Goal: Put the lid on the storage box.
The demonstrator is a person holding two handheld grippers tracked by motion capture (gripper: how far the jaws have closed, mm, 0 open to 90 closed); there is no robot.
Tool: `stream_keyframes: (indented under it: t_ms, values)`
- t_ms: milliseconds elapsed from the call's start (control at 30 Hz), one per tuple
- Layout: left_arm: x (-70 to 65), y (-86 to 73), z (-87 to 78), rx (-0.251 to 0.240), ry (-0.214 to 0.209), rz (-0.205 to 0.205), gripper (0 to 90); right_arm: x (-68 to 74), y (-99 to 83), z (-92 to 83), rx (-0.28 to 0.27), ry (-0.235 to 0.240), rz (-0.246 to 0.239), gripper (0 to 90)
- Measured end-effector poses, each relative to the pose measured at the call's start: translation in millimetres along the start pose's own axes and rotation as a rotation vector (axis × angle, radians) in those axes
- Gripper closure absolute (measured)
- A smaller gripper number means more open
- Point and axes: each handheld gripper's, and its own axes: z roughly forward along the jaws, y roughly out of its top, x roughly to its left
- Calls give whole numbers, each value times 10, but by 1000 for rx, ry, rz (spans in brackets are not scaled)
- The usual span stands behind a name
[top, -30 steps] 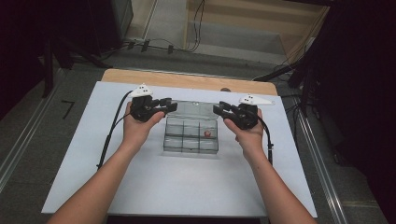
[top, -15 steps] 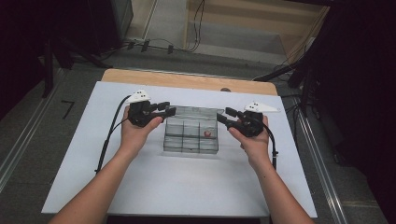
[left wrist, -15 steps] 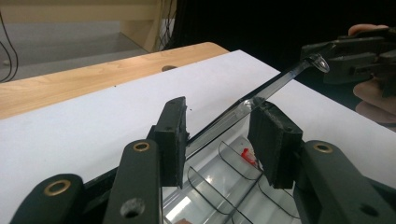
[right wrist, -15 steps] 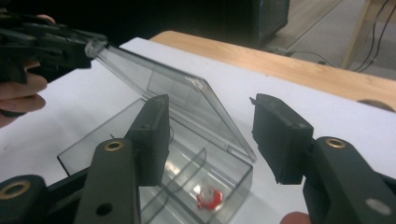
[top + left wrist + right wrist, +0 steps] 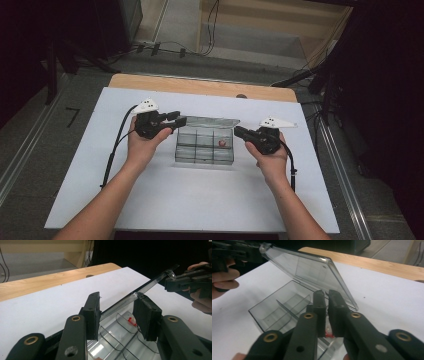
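The clear compartment box (image 5: 205,146) sits mid-bench with its lid (image 5: 312,270) raised. The left gripper (image 5: 175,121) holds that lid by one corner, jaws part-way in. The right gripper (image 5: 239,132) has just been closing and is now narrow and empty beside the box, near the small red piece (image 5: 222,143) in a right-hand cell. Likely next: picking that piece out, calling for reopened jaws. The white bench (image 5: 150,210) meets a wooden edge (image 5: 200,87); dim room beyond.

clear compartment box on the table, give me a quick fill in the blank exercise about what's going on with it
1. The clear compartment box has its lid ____.
2. The small item inside the box is ____ in colour.
3. The right hand-held gripper has its jaws ____.
4. The box rests on a ____ sheet.

Missing words: open; red; shut; white
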Motion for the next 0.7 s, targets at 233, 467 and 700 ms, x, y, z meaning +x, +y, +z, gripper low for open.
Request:
stream_keyframes:
  t_ms: [233,467,700]
  values:
    - [-24,-35,-18,-2,-10,7,532,47,21,5,-4,26,-1,877]
    - [-52,-55,-46,2,-16,6,489,98,5,-9,1,37,-4,878]
    - [-59,-129,-94,21,-18,-7,413,127,-28,-16,5,37,-5,878]
